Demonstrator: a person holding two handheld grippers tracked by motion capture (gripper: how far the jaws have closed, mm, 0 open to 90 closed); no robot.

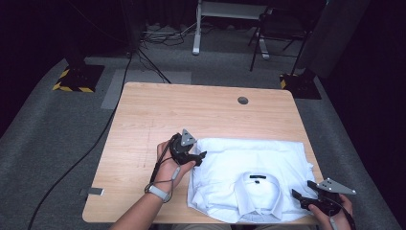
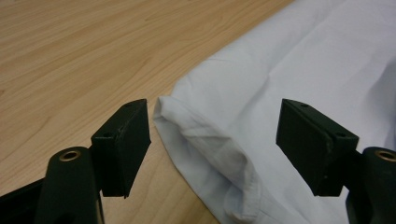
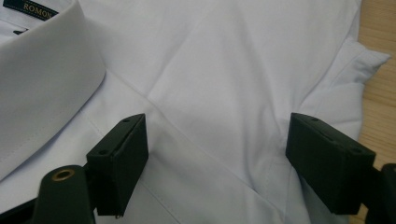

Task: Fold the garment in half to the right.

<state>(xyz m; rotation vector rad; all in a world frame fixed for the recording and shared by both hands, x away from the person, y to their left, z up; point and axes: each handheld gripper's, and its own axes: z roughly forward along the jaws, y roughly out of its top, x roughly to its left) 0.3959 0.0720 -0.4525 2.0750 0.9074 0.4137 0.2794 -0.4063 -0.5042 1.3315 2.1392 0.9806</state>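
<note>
A folded white cotton dress shirt (image 1: pixel 251 179) lies on the near right part of the light wooden table (image 1: pixel 158 115), collar toward the near edge. The left gripper (image 1: pixel 201 157) sits at the shirt's left edge, jaws spread wide, a folded corner of fabric (image 2: pixel 205 140) between them but ungripped. The right gripper (image 1: pixel 302 191) hovers at the shirt's near right side, jaws equally wide apart, holding nothing.
</note>
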